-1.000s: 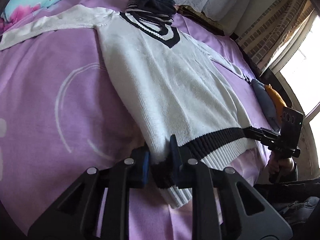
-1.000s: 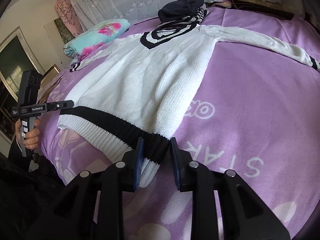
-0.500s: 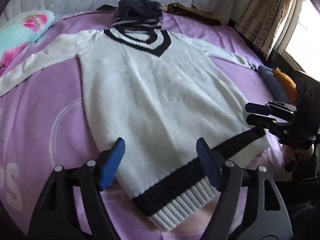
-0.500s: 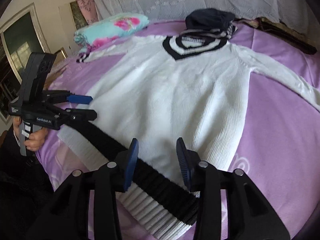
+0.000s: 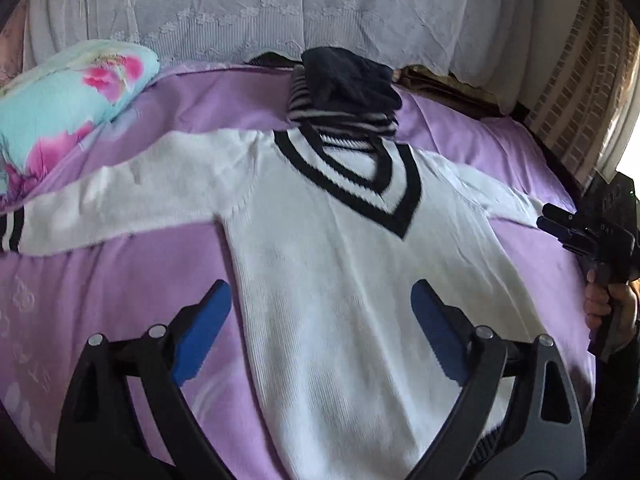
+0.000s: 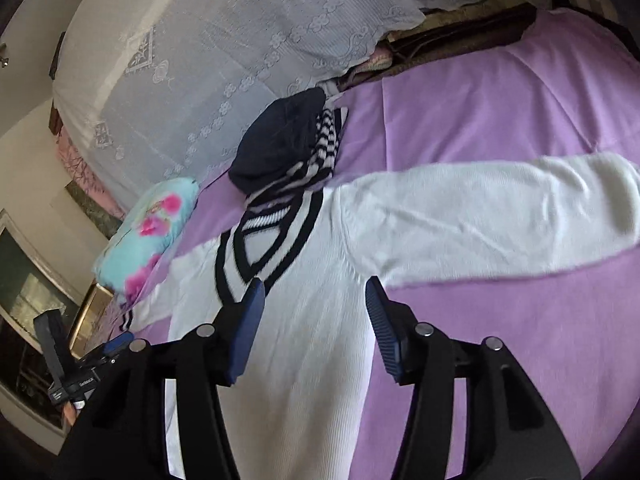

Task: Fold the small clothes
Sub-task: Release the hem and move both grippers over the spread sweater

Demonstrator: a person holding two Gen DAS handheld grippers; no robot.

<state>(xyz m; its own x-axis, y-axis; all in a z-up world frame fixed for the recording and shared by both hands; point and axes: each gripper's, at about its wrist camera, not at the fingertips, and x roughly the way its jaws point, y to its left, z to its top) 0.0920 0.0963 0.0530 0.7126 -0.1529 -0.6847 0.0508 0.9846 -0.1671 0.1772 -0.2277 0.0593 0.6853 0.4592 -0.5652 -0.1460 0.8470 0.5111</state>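
A white knit sweater point(image 5: 340, 280) with a black striped V-neck lies flat, face up, on the purple bedspread point(image 5: 100, 300). Both sleeves are spread out sideways. My left gripper point(image 5: 320, 320) hovers over the sweater's body. Its jaws are opening wide, with nothing clamped between them. In the right wrist view the sweater point(image 6: 320, 380) runs under my right gripper point(image 6: 314, 320), near the right armpit. That gripper's jaws are also opening and are not pressing on any cloth. The right sleeve point(image 6: 480, 216) stretches off to the right. The hem is out of view.
A stack of folded dark and striped clothes point(image 5: 344, 88) sits just beyond the collar. A floral pillow point(image 5: 60, 100) lies at the far left, and a lace-covered headboard point(image 5: 280, 12) is behind. A curtain and window point(image 5: 580, 92) are at the right. A hand point(image 5: 608, 308) holds the other gripper.
Both grippers released the sweater's black-striped hem and spread their jaws. They lifted and moved up along the body towards the shoulders, and the right one rolled.
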